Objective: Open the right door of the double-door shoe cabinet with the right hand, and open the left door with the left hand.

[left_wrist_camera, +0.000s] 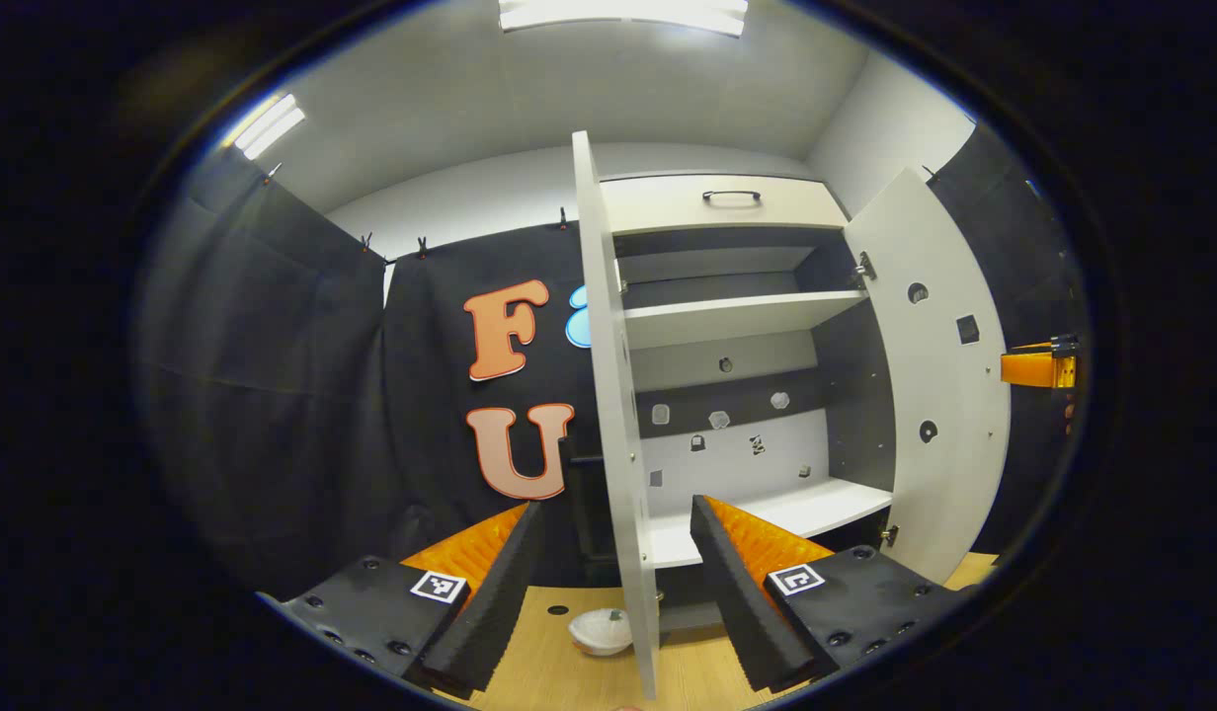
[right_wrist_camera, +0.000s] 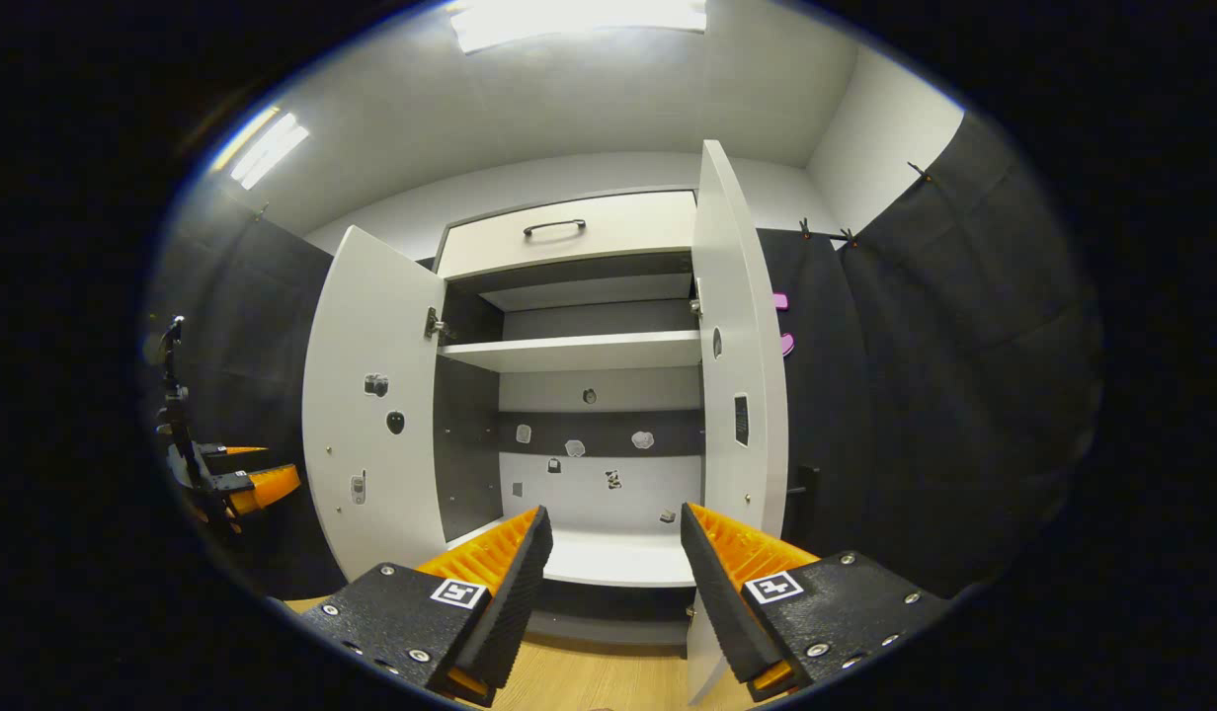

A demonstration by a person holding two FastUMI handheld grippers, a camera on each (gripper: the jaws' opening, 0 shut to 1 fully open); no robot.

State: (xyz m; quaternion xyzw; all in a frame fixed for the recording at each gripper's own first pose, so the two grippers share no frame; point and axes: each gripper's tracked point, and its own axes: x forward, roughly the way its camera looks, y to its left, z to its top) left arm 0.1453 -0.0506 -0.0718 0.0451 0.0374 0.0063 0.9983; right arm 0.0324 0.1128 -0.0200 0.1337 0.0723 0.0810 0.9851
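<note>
The white double-door shoe cabinet stands with both doors swung outward. In the left gripper view the left door shows edge-on, and its lower edge runs between my fingers. My left gripper is open, jaws wide apart and not pressing the door. The right door hangs wide open at the right. In the right gripper view my right gripper is open before the bottom shelf. The right door stands just behind its right finger; the left door is at the left.
A drawer with a dark handle tops the cabinet. Small stickers dot its back panel. A white bowl-like thing lies on the wooden floor. The other gripper shows at far right and far left.
</note>
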